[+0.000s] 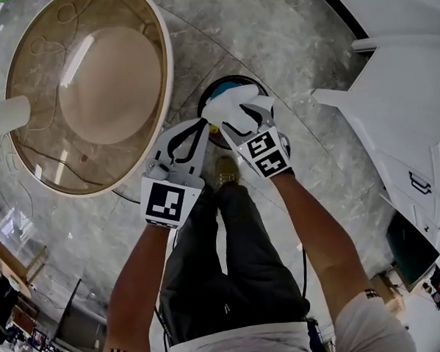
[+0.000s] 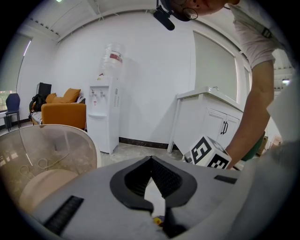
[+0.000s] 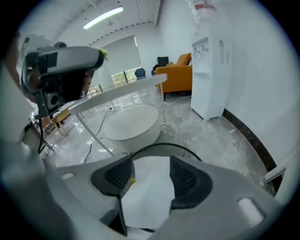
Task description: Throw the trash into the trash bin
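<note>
The trash bin [image 1: 226,81] is round with a black rim and stands on the marble floor just ahead of my feet. My right gripper [image 1: 232,105] hovers over its mouth, tilted steeply down, with its jaws apart. A white sheet of paper [image 3: 150,192] shows in the gap, inside the bin's rim [image 3: 164,146]; the pads do not pinch it. A small yellow scrap [image 1: 214,128] lies in the bin. My left gripper [image 1: 202,123] sits just left of the bin, its tips together and nothing between them; in its own view [image 2: 151,159] only a thin wedge shows between the pads.
A round glass table [image 1: 167,86] stands close at the left of the bin. A white cabinet [image 1: 400,103] fills the right side. My legs and a shoe [image 1: 226,171] are directly behind the bin. A water dispenser [image 2: 103,117] and an orange sofa [image 2: 63,110] stand further off.
</note>
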A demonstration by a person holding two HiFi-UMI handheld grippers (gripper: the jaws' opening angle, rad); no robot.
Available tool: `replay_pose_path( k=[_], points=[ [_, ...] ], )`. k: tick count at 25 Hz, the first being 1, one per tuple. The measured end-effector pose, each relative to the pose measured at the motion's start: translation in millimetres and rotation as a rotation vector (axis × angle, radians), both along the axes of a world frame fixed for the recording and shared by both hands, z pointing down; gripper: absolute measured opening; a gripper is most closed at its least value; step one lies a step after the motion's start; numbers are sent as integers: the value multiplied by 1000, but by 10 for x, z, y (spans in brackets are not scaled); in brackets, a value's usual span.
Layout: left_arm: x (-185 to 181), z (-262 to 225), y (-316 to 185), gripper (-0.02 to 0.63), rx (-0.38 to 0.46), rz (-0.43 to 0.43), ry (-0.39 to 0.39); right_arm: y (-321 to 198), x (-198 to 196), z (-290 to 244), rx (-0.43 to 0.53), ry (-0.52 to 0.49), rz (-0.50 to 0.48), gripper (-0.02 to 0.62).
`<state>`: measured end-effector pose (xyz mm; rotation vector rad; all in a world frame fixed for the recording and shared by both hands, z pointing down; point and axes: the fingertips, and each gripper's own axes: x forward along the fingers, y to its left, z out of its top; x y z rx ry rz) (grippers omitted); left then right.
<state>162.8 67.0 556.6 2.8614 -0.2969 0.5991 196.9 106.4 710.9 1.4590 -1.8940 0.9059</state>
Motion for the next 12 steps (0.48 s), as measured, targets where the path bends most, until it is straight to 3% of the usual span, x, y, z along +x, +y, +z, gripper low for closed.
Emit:
replay_pose_path(
  k=[8,12],
  points=[
    [-127,-710,34,0,22,-19,30,-39,90,-1248,151,16,10,224],
    [-219,-1209,17,0,28,-41,62,-135,46,-1997,259,13,27,172]
  ],
)
